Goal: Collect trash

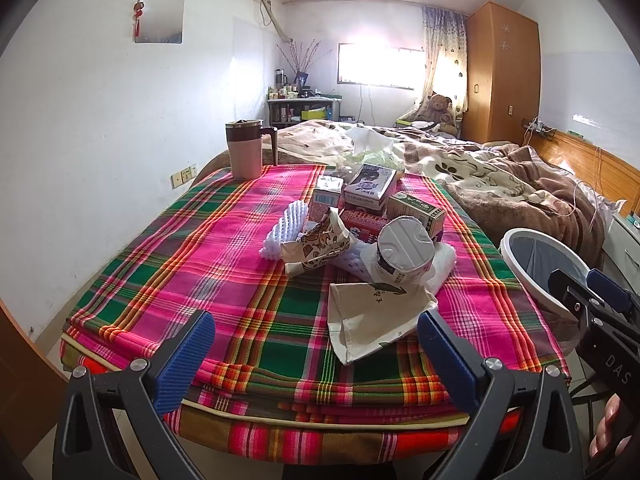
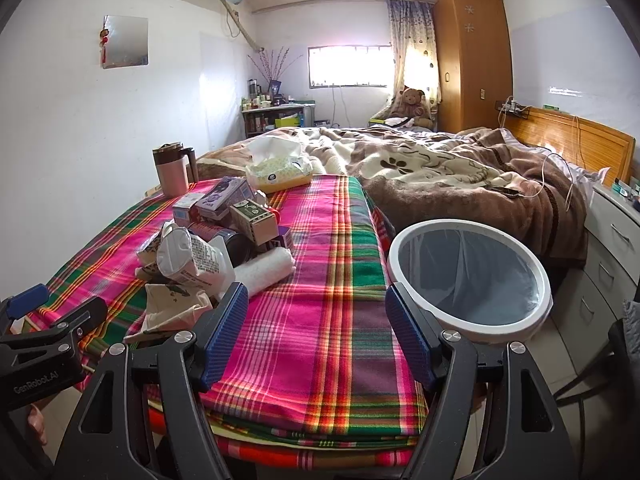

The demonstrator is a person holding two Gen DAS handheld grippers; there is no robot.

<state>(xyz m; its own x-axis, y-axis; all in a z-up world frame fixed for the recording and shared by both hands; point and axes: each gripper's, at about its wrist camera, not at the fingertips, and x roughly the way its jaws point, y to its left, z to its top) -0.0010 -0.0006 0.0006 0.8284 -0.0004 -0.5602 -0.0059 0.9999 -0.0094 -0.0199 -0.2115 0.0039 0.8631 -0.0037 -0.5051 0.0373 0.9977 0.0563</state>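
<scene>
Trash pile (image 1: 352, 236) of small cartons, crumpled wrappers and a foil-lidded cup is seen heaped mid-way along the pink-and-green plaid cloth (image 1: 224, 280), apparently untouched. White-rimmed round bin (image 2: 468, 276), lined with a dark bag, stands just beside the cloth's right edge; nothing is visible inside it. Collection is judged not yet begun. The pile's long axis runs away from the cameras, toward the bed. Left gripper (image 1: 316, 356) and right gripper (image 2: 316, 332) are held with fingers apart, nothing between them.

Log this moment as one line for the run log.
phase: start | left gripper: open, empty | right gripper: open, empty | trash pile: on plaid cloth | bin: beside table, nothing seen inside
</scene>
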